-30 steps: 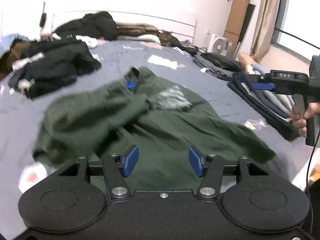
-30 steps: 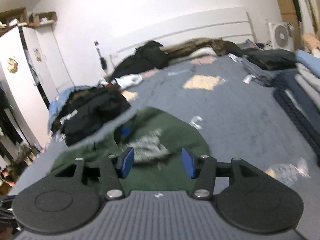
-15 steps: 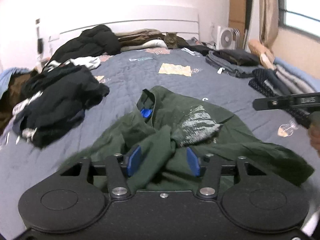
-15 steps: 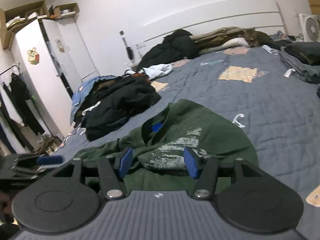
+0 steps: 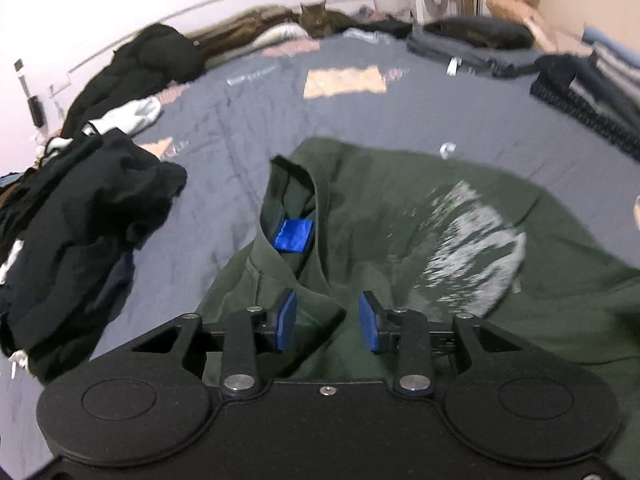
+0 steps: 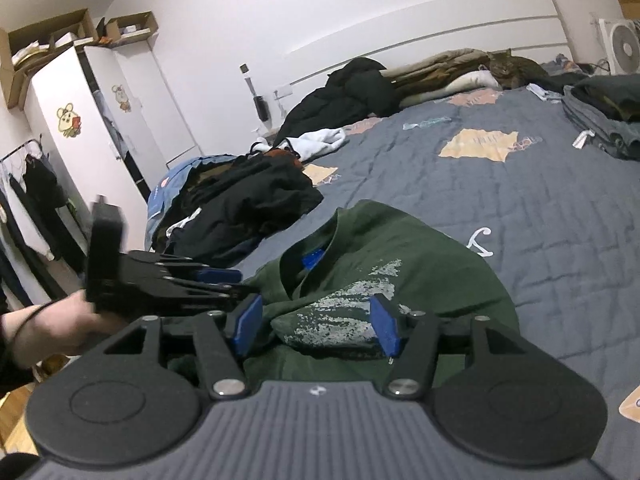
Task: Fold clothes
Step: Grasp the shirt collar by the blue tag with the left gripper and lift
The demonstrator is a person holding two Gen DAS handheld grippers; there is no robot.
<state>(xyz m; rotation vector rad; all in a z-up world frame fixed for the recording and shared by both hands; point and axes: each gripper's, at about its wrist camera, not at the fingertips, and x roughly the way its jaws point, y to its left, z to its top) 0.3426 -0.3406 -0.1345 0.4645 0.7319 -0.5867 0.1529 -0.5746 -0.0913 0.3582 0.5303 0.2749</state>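
Observation:
A dark green T-shirt [image 5: 400, 216] lies crumpled on the grey-blue quilt [image 5: 240, 128], with a blue label [image 5: 293, 235] in its collar and a white print [image 5: 468, 248]. My left gripper [image 5: 328, 320] is low over the near shoulder. Its blue pads are open but fairly close together, and a ridge of green cloth rises between them. My right gripper [image 6: 316, 326] is open wide, with a bunched lump of the printed T-shirt [image 6: 420, 264] between its pads. In the right wrist view a hand [image 6: 60, 324] holds the left gripper [image 6: 224, 280] at the shirt's left edge.
A heap of black clothes [image 5: 80, 232] lies left of the shirt. Folded dark stacks [image 5: 472, 40] line the right side of the bed. A cat [image 6: 508, 66] rests by the headboard. A white wardrobe [image 6: 80, 140] stands beyond the bed's left edge.
Both grippers have come down closer to the shirt. The left gripper's pads have narrowed around a fold near the collar. The left gripper now shows in the right wrist view.

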